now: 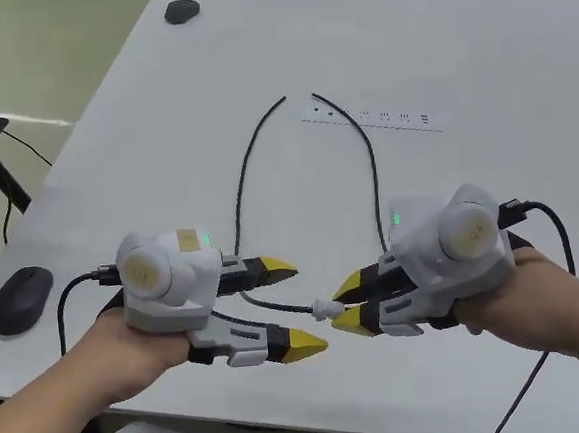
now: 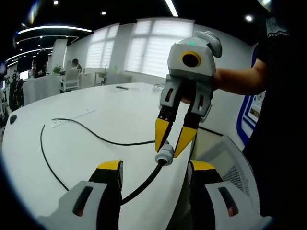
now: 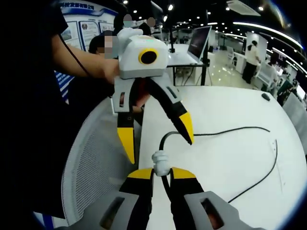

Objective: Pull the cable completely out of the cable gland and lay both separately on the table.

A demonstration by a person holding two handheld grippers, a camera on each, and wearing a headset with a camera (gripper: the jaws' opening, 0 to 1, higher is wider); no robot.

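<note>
A small white cable gland [image 1: 326, 309] [image 2: 164, 155] [image 3: 161, 163] is pinched at the yellow tips of my right gripper [image 1: 345, 304] [image 2: 171, 146] [image 3: 163, 173], which is shut on it just above the table's front edge. A thin black cable [image 1: 241, 195] [image 2: 144, 182] [image 3: 225, 130] runs out of the gland, loops across the white table [image 1: 457, 53], and ends near the power strip. My left gripper [image 1: 295, 306] [image 2: 157, 167] [image 3: 158, 143] faces the right one with its jaws wide open on either side of the cable beside the gland, touching nothing.
A white power strip [image 1: 372, 118] lies at the far middle. One dark mouse [image 1: 20, 298] sits near the left edge, another [image 1: 181, 10] at the far end. A mesh chair back [image 3: 91, 158] stands just off the front edge.
</note>
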